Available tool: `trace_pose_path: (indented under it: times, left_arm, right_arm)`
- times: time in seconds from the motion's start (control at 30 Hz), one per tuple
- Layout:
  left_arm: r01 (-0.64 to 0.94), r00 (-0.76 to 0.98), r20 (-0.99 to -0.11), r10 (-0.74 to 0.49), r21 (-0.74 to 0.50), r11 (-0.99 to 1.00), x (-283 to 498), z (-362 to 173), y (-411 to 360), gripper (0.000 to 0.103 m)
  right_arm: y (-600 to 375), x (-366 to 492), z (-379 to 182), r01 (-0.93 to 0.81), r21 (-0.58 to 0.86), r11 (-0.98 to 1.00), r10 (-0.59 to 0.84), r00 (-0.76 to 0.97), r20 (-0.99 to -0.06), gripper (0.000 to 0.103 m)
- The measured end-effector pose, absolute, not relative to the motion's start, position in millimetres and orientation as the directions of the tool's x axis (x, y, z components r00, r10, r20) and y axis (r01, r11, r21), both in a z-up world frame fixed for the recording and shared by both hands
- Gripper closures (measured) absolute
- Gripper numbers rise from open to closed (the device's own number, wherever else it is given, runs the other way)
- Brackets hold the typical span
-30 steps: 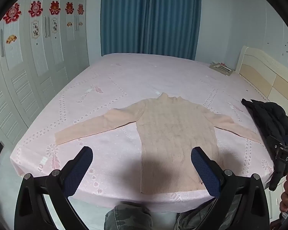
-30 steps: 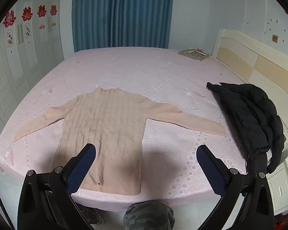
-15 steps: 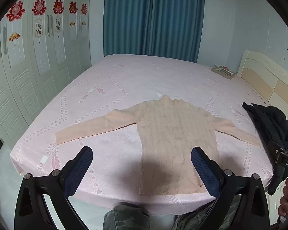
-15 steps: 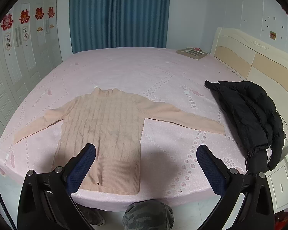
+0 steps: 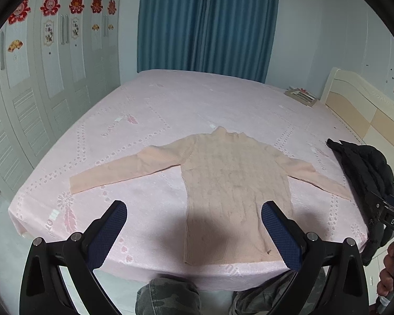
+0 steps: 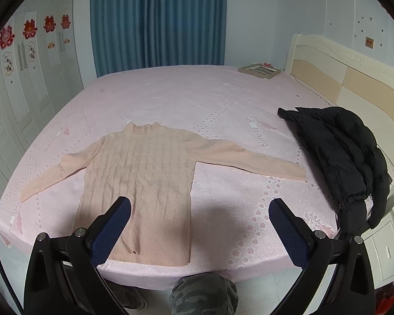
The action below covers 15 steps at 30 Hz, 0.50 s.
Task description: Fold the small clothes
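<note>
A peach cable-knit sweater (image 5: 233, 183) is laid flat and face up on the pink bed (image 5: 186, 99), hem toward the near edge, collar away, both sleeves stretched out to the sides; a black jacket (image 6: 349, 152) is heaped well apart from it near the headboard. The left hand-held gripper (image 5: 194, 233) and the right hand-held gripper (image 6: 199, 232) are both held above the near edge with fingers spread wide and nothing between them. The knit is judged light, soft and limp, likely to sag and stretch when lifted, and unlikely to slip from the textured pads. A hold is best taken at a sleeve cuff (image 6: 296, 172) or at a hem corner (image 5: 190, 258), where a single thin edge can be pinched and carried across the body.
</note>
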<state>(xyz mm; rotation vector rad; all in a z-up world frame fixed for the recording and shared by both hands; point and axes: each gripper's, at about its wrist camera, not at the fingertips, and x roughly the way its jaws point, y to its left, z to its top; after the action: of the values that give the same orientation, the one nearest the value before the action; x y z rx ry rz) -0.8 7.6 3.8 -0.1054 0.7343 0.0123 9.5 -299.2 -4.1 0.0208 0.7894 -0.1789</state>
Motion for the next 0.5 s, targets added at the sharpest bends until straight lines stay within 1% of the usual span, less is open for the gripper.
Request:
trace_pose_path:
  times: [0.5]
  left_arm:
    - [-0.019, 0.757, -0.652, -0.046, -0.093, 0.996, -3.5, 10.6, 2.9, 0.000]
  right_arm:
    - [-297.7, 5.5, 2.1, 0.161, -0.048, 0.986, -0.148, 0.696, -0.703, 0.000]
